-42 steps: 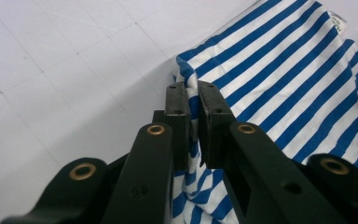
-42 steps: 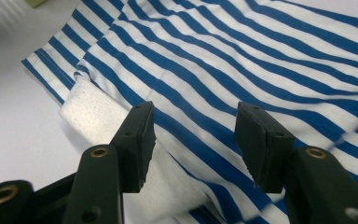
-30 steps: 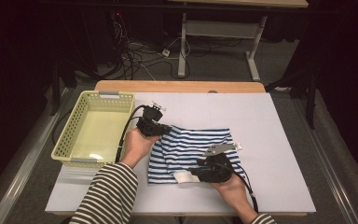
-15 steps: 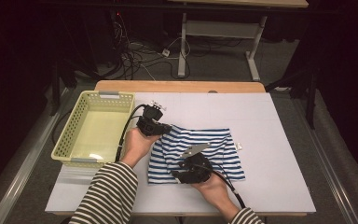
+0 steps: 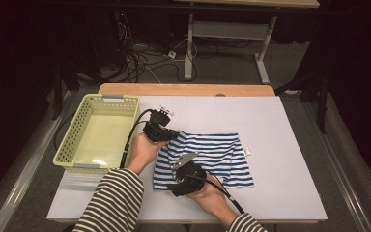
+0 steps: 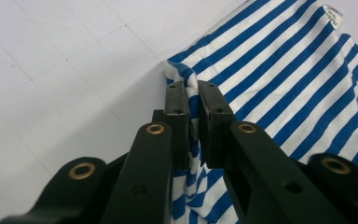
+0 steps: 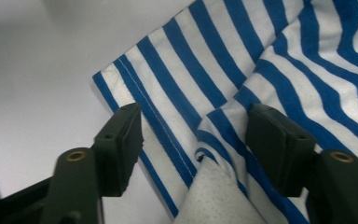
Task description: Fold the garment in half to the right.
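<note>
The white table [image 5: 280, 145] carries the yellow basket [image 5: 79, 140] at left and the blue-striped garment [image 5: 217, 157] mid-table; left gripper [image 5: 170, 135] clamps its upper-left corner; right gripper [image 5: 176, 182], jaws just spread wide, straddles a raised fold near the lower-left hem.

A yellow basket [image 5: 79, 135] sits on the left side of the white tabletop [image 5: 280, 145]. The basket has little holes in its walls. A wooden strip [image 5: 188, 89] runs along the far edge of the tabletop. Behind it, cables [image 5: 145, 53] lie tangled on the grey floor [image 5: 290, 58], beside the white legs of another table [image 5: 232, 34].
</note>
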Tool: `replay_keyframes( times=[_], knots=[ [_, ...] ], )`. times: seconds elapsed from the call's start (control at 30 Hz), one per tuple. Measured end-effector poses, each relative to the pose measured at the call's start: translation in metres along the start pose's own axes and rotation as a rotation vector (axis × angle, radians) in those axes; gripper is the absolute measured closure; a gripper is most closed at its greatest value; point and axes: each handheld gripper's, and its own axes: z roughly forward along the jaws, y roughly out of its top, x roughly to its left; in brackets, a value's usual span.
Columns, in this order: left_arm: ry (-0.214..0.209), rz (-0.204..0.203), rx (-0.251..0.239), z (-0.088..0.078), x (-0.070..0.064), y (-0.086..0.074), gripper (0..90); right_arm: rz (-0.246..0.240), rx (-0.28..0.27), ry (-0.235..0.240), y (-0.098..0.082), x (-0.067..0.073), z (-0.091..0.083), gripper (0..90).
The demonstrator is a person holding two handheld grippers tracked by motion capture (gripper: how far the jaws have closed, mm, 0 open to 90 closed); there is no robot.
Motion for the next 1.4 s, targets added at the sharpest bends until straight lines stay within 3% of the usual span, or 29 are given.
replay_keyframes(
  times=[0.03,0.23,0.37,0.43,0.57,0.73,1.07,1.27,1.4],
  knots=[
    [0.000,-0.001,0.000,0.000,0.000,0.000,81.3,0.014,0.001,0.002,0.000,0.002,0.001,33.4],
    [0.000,-0.004,-0.005,0.000,-0.001,0.000,81.2,-0.029,0.017,-0.017,0.000,0.007,0.004,26.0],
    [-0.002,-0.002,-0.001,0.001,-0.001,0.000,81.2,-0.067,0.030,-0.056,0.001,0.012,0.007,25.5],
    [-0.002,0.000,0.000,0.001,-0.001,0.001,81.2,-0.059,0.034,-0.057,0.001,0.012,0.008,26.2],
    [-0.001,0.002,0.000,0.001,-0.002,0.001,81.2,-0.070,0.038,-0.075,0.003,0.011,0.008,32.6],
    [-0.003,0.001,0.004,0.002,-0.002,0.001,81.2,-0.066,0.040,-0.114,0.004,0.007,0.005,53.8],
    [-0.005,-0.010,0.005,0.004,0.001,0.002,81.4,-0.078,0.070,-0.168,0.008,0.005,0.003,79.3],
    [0.001,-0.007,0.000,0.002,0.001,0.002,81.8,-0.076,0.079,-0.164,0.010,0.005,0.001,83.6],
    [0.003,-0.022,-0.014,-0.002,0.004,0.002,82.3,-0.063,0.077,-0.137,0.010,0.003,-0.002,84.1]
  ],
)
